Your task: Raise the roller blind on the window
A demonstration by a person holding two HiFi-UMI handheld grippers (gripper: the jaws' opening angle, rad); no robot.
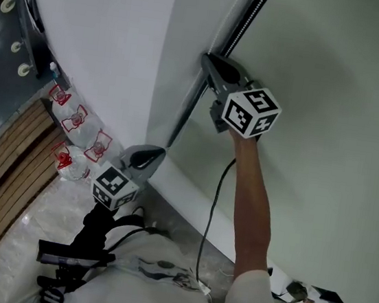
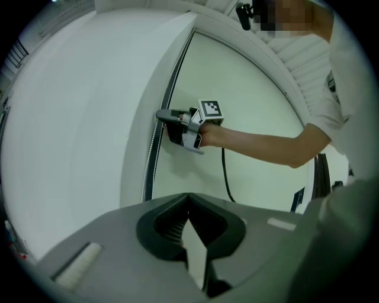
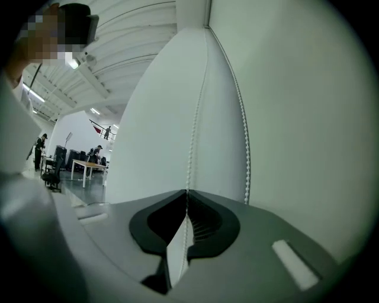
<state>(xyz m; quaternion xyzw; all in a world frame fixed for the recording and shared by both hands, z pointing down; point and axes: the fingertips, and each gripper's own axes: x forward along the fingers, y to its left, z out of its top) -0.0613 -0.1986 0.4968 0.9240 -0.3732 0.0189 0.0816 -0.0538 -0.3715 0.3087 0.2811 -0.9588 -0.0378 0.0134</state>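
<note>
The pale roller blind (image 1: 335, 97) hangs over the window at the right. Its white bead chain (image 3: 190, 142) runs down beside the dark frame edge (image 1: 249, 13) in two strands. My right gripper (image 3: 188, 194) is shut on the left strand, which passes straight between its pads. It is held high, with its tip at the frame (image 1: 210, 60), and also shows in the left gripper view (image 2: 161, 113). My left gripper (image 1: 157, 152) hangs lower, near the sill. Its jaws (image 2: 188, 196) are shut with nothing between them, a little short of the chain (image 2: 153, 165).
The white wall (image 1: 108, 33) meets the window frame on the left. Plastic bottles with red labels (image 1: 75, 122) and a wooden slatted bench (image 1: 7, 165) lie on the floor. A black cable (image 1: 211, 206) hangs from the right gripper along the sill (image 1: 189, 206). Far off, people stand by tables (image 3: 89, 165).
</note>
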